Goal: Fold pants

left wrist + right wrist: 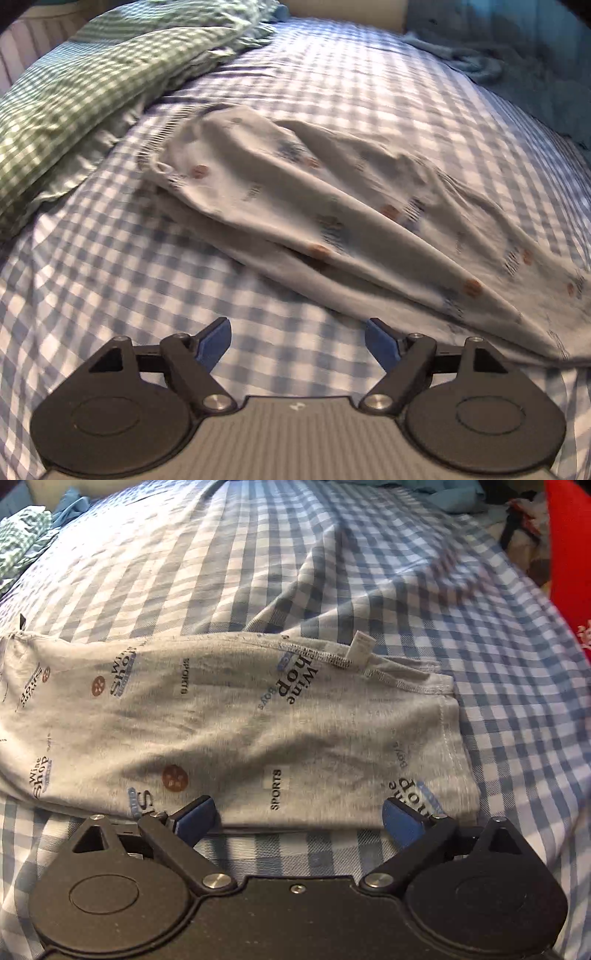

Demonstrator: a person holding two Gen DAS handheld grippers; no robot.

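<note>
Blue pads of the left gripper (pixel 297 341) stood wide apart with nothing between them, only checked sheet (pixel 110 277) beneath. Beyond its right finger (pixel 382 341) lay the grey pants (pixel 332 206), flat on the sheet and running away to the far left, one edge just beside that finger. Well off past the left finger sat a green checked pillow (pixel 74 92).

Right gripper (pixel 299 818) likewise gaped, holding nothing; the pants (pixel 240 731) lay just ahead of both fingertips, a white label (pixel 360 648) at the far seam.
</note>
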